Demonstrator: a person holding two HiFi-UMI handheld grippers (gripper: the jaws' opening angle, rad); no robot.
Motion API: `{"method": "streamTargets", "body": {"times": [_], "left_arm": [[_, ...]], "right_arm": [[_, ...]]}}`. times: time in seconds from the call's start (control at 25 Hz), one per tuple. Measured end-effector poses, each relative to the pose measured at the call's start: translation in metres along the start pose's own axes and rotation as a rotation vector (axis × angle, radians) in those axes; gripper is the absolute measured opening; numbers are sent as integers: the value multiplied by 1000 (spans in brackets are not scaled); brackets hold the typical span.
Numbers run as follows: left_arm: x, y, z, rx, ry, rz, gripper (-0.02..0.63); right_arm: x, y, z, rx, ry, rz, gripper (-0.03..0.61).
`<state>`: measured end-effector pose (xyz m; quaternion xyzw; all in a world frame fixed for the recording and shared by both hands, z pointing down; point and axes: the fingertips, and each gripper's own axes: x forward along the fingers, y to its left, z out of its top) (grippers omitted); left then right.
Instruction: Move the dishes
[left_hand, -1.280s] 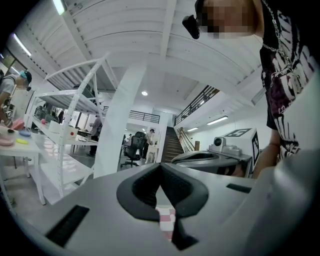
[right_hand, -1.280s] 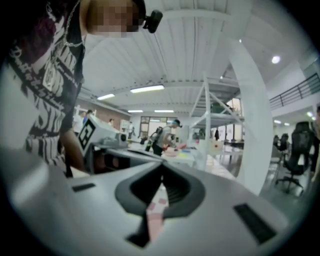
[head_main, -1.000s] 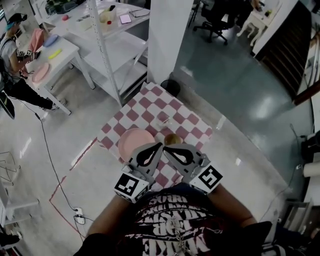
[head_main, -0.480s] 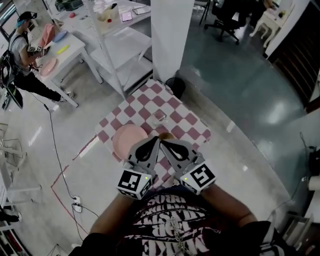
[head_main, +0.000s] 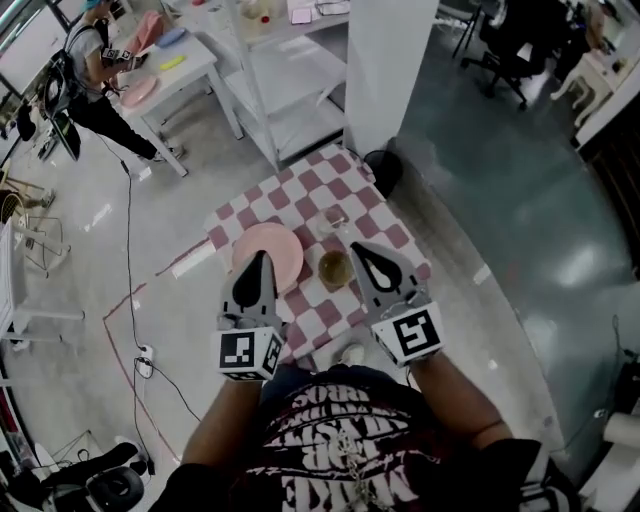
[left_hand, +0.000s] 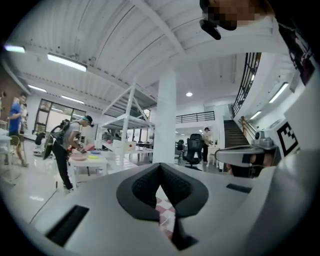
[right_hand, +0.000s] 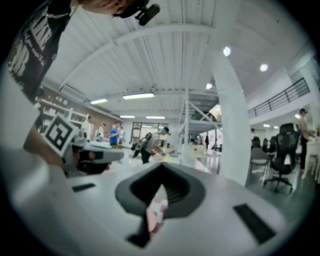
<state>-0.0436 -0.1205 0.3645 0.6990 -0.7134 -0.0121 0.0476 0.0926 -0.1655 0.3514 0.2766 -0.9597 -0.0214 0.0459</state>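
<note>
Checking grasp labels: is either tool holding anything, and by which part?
Nothing is held: the left tool and the right tool are both shut and empty.

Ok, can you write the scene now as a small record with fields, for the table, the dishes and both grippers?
table: red and white checked cloth
dishes: pink plate, brownish bowl, small glass, all on the table
left gripper: shut, empty, overlaps the plate in head view
right gripper: shut, empty, just right of the bowl
</note>
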Motion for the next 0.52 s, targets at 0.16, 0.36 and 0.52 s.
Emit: {"method": "streamTargets", "body": {"times": [0.16,0.36,0.52], "left_arm": [[-25,15,-6,30,16,74,26],[-51,40,-6,61,29,136,26],[-65,56,1,76,20,148,26]], "right_arm": [[0,-10,-2,-10,-13,4,32],[3,-6,-12,-6,-7,17,32],[4,3,-13,-7,2,16,32]]}}
